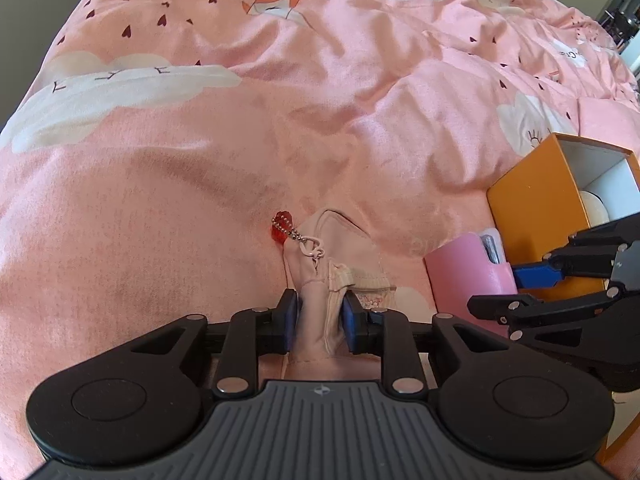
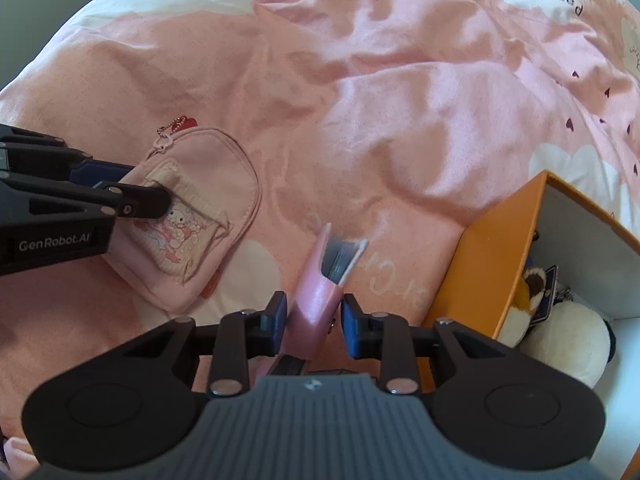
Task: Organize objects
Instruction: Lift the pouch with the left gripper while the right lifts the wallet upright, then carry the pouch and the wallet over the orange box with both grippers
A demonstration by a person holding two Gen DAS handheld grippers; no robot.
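The small pink pouch (image 2: 188,216) lay on the pink bedspread (image 2: 360,100), its long axis running from the zipper end with the bead chain and red charm (image 2: 182,124) down toward the cartoon-printed pocket nearer me. My left gripper (image 1: 320,316) was clamped on its lower edge, the blue pads (image 1: 289,316) pressing bunched fabric between them, so that from the left wrist view the pouch stood on edge and pointed straight away along my fingers, charm at the far tip. My right gripper (image 2: 314,314) was closed on a pink card holder (image 2: 320,292), which sat tilted between the pads, its open mouth aimed forward and slightly right, with dark cards (image 2: 340,256) fanning out of it. Just to the right of that stood an orange box (image 2: 492,256) with a white interior, open, and inside it lay a plush toy (image 2: 568,344) in white and brown. The box touched the bedspread near its printed clouds.
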